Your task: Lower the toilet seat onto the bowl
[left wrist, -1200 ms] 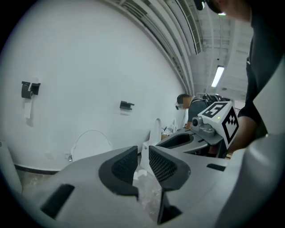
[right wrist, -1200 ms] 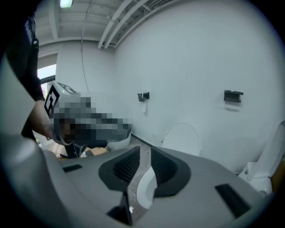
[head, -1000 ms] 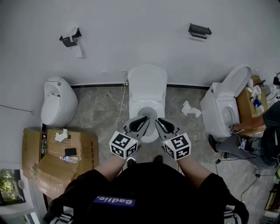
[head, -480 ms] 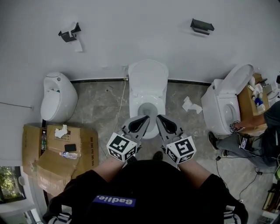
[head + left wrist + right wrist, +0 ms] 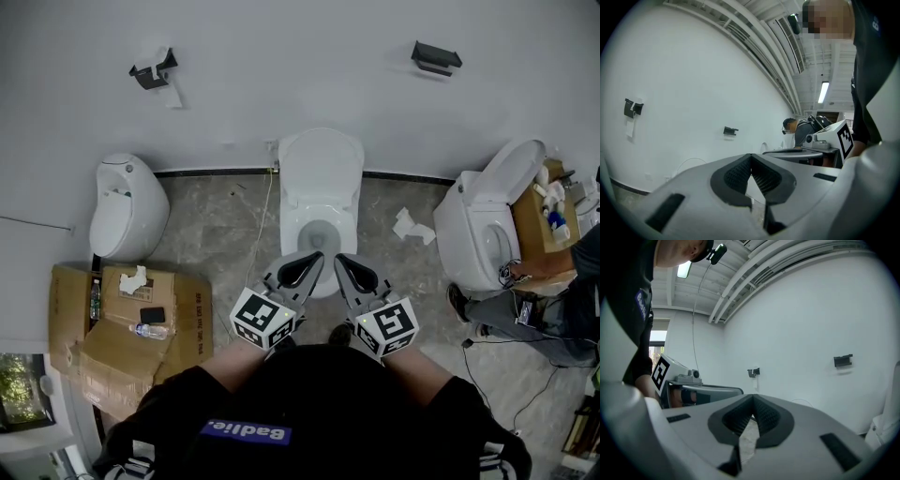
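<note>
A white toilet [image 5: 320,192] stands against the far wall in the head view. Its lid [image 5: 321,161] leans up at the back, and a white ring lies flat round the bowl opening [image 5: 322,233]. I cannot tell the seat from the rim. My left gripper [image 5: 314,259] and right gripper [image 5: 339,260] hover side by side over the bowl's front edge, touching nothing. Both are shut and empty. In the left gripper view the left gripper [image 5: 751,157] points at the wall with its jaws together. The right gripper [image 5: 753,398] looks the same in its own view.
A urinal [image 5: 128,217] is at the left, with cardboard boxes [image 5: 122,328] in front of it. At the right, a person [image 5: 553,300] sits beside a second toilet [image 5: 487,230]. Crumpled tissue [image 5: 410,228] and a cable [image 5: 258,234] lie on the floor. A paper holder [image 5: 153,73] hangs on the wall.
Both grippers' jaws have closed from slightly apart to shut. Both grippers have lifted a little above the bowl's front.
</note>
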### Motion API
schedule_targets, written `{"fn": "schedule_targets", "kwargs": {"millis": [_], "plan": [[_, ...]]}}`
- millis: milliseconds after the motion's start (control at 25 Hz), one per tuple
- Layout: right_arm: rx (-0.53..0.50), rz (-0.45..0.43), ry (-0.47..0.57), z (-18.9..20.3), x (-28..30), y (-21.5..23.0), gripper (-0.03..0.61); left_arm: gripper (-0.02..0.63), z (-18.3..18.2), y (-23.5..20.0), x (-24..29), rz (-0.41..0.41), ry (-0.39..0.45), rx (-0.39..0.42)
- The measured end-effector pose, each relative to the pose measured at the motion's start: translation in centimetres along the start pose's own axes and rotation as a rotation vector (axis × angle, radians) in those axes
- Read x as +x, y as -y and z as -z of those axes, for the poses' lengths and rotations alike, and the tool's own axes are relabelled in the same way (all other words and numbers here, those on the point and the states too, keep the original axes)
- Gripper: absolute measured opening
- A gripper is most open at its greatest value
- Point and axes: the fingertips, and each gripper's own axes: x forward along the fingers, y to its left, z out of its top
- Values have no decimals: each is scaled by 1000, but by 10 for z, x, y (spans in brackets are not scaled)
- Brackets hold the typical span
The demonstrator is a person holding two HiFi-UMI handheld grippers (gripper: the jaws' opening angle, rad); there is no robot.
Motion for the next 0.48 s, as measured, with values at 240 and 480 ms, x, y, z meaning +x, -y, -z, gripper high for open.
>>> {"fn": "schedule_targets", "kwargs": {"millis": [240, 480], "plan": [[-3, 1, -8, 1, 0, -1, 28, 17, -1, 1, -1, 3, 1, 0], [-12, -5, -15, 4, -1, -5, 28, 17, 0, 8, -4, 20, 1, 7]]}}
